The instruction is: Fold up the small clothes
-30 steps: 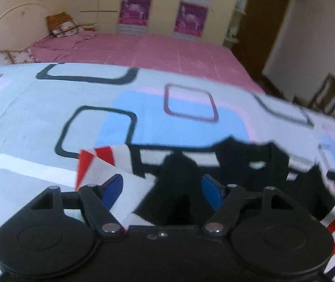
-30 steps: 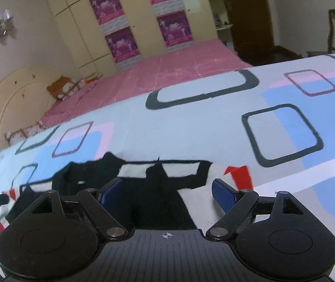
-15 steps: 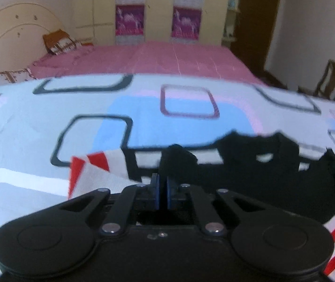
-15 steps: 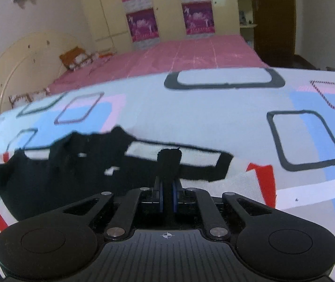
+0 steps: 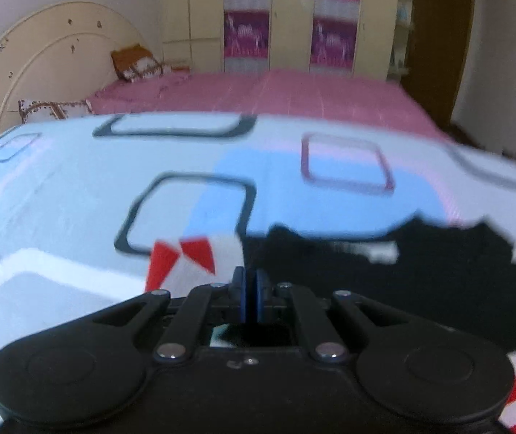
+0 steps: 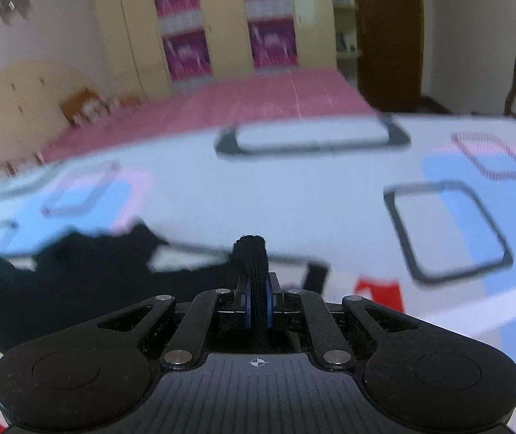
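The garment is a small knitted top, mostly black, with white panels across the chest and red and white stripes at its sleeve ends and lower edge. It lies spread on the bedspread, a pale sheet printed with blue, pink and white patches and dark rounded-square outlines. In the left wrist view one red-and-white striped sleeve end sits just left of the gripper tips, and the black body runs off to the right, its far edge ragged and blurred against a blue patch of the bedspread. More red and white stripes show at the lower right corner of that view.

The left gripper has its blue pads pressed together at the edge of the garment where black meets white; dark cloth shows just behind the pads, so it appears to be pinching the fabric.

The right gripper is clamped on a fold of black ribbed knit, which stands up in a rounded hump between and above its pads. In this view the garment stretches away to the left of the gripper, with a red patch just right of it on the bedspread.

Beyond the bedspread lies a pink sheet.
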Demonstrator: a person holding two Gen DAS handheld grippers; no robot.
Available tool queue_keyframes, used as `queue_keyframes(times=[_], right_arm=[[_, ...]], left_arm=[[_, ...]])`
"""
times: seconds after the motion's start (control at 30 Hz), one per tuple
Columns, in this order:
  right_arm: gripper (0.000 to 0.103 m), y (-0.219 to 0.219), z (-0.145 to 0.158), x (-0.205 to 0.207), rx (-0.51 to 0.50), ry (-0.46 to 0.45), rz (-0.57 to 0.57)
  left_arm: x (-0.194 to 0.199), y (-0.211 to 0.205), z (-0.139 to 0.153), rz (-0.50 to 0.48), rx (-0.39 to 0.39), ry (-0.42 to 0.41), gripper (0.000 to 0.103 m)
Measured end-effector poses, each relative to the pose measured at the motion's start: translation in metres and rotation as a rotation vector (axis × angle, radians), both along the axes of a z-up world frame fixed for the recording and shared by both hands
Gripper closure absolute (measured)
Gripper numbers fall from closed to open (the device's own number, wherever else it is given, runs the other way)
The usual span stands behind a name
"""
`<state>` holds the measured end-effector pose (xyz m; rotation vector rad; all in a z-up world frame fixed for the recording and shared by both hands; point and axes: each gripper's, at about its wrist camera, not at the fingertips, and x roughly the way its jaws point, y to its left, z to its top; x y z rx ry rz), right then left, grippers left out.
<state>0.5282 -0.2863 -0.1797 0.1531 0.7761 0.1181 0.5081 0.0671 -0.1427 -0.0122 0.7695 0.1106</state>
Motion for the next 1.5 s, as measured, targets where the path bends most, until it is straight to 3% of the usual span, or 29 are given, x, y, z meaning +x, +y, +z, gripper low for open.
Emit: queue_keyframes(times=[0.07,0.13,0.2,0.27,0.3,0.33,0.7,0.97,1.2,1.5], right_arm=[[0.096,-0.004,-0.003,-0.001,0.016,-0.01,-0.008],[0.094,-0.006,-0.001,-0.001,0.017,-0.011,-0.002],[0.074,-0.008,0.003,-0.004,0.038,-0.026,0.001],[0.039,-0.01,0.01,-0.012,0.036,-0.056,-0.024],[0.039,-0.01,0.013,-0.015,0.026,-0.08,-0.032],[0.039,-0.01,0.017,-0.017,0.028,-0.087,-0.028],[0.039,0.009,0.046,-0.048,0.07,-0.108,0.049],[0.039,0.027,0.053,-0.064,0.122,-0.077,0.069],[0.039,0.055,0.053,-0.083,0.078,-0.07,0.113],[0.039,0.082,0.04,-0.097,0.032,-0.044,0.159]], left_arm=[[0.0,-0.004,-0.001,-0.011,0.037,-0.001,0.096],[0.003,-0.004,0.002,-0.005,0.052,0.009,0.084],[0.003,0.001,0.005,0.002,0.031,0.008,0.075],[0.001,0.005,0.007,0.011,0.022,0.012,0.062],[0.0,0.007,0.007,0.012,0.022,0.01,0.052],[-0.003,0.007,0.008,0.011,0.023,0.007,0.049],[-0.031,-0.008,0.038,-0.042,0.067,-0.043,0.041],[-0.053,-0.035,0.058,-0.129,0.028,-0.067,0.037],[-0.072,-0.062,0.045,-0.202,0.012,-0.029,0.035],[-0.082,-0.067,0.01,-0.2,0.052,0.046,0.035]])
